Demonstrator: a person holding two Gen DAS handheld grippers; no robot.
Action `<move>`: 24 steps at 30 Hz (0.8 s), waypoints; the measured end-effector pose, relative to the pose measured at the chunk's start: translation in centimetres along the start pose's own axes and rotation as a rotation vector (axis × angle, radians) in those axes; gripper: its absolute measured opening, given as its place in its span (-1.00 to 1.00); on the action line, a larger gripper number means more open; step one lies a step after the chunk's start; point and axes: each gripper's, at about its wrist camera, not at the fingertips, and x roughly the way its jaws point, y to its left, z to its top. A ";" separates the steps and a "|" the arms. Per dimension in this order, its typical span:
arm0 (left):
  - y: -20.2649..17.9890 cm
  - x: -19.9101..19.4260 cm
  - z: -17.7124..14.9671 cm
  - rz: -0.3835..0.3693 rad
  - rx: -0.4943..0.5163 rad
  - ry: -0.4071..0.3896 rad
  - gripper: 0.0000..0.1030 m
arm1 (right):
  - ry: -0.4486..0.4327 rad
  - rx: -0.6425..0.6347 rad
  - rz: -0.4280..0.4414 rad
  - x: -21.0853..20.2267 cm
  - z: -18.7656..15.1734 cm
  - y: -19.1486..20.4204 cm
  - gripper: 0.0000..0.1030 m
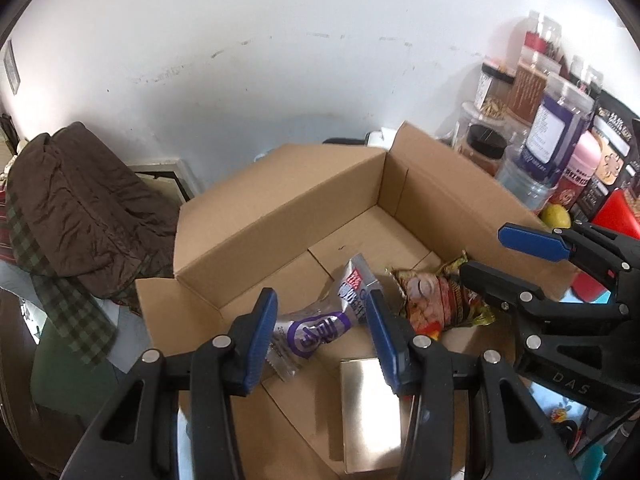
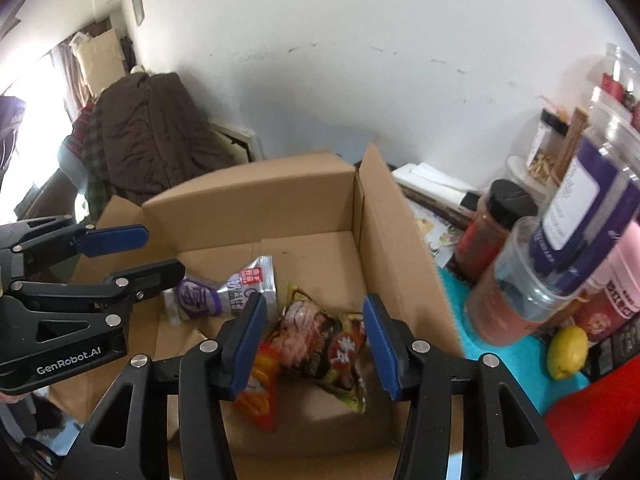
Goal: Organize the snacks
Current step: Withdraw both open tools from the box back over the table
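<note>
An open cardboard box (image 1: 280, 216) (image 2: 248, 208) holds a silver and purple snack packet (image 1: 356, 284) (image 2: 240, 292), a dark red packet (image 1: 436, 304) (image 2: 316, 344), an orange-red packet (image 2: 260, 396) and a shiny flat box (image 1: 368, 400). My left gripper (image 1: 322, 320) (image 2: 162, 252) hangs open over the silver packet, with nothing pressed between its pads. My right gripper (image 2: 314, 328) (image 1: 482, 252) is open above the dark red packet, which lies on the box floor.
Jars and bottles (image 1: 556, 140) (image 2: 560, 248) crowd the right side on a teal mat (image 2: 460, 312), with a lemon (image 1: 556, 216) (image 2: 568, 352) and a red object (image 2: 592, 420). A brown coat (image 1: 80, 208) (image 2: 152, 140) is piled at the left. A white wall stands behind.
</note>
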 end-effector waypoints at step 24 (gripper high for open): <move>-3.3 -15.5 -2.6 -0.028 -0.005 -0.249 -0.11 | -0.249 -0.039 -0.017 -16.1 -1.5 2.8 0.09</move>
